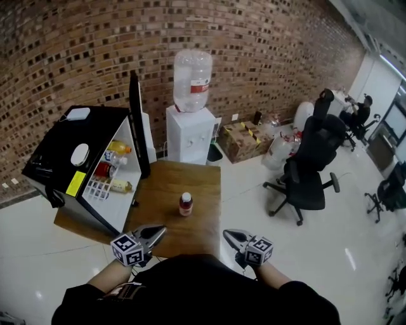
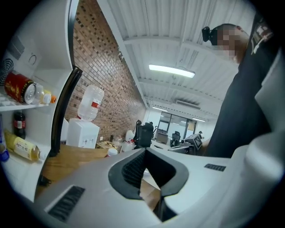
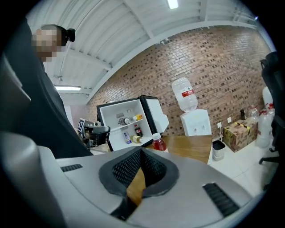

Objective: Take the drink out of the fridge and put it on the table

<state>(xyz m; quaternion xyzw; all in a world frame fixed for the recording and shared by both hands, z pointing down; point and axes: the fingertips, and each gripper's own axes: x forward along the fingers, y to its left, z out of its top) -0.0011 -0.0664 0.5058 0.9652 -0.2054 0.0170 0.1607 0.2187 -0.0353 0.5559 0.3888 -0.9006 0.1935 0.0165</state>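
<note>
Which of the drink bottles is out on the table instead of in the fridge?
The red drink with the white cap, standing upright alone on the wooden table. The other drinks all sit on shelves inside the open fridge.

Brick wall (image 1: pixel 76 44), white floor (image 1: pixel 355 254), office chairs (image 1: pixel 311 159)

Bright, even indoor light. Ceiling strip light (image 2: pixel 171 70) glows in left gripper view; another lamp (image 3: pixel 172 3) sits at top of right gripper view. Glossy floor (image 1: pixel 254 209) shows soft glare spots near right. Drink (image 1: pixel 185 204) casts faint shadow on table (image 1: pixel 203 181). Head view sharp; fisheye bends brick wall (image 1: pixel 266 57). Gripper views: dark rounded corners, near foreground soft.
</note>
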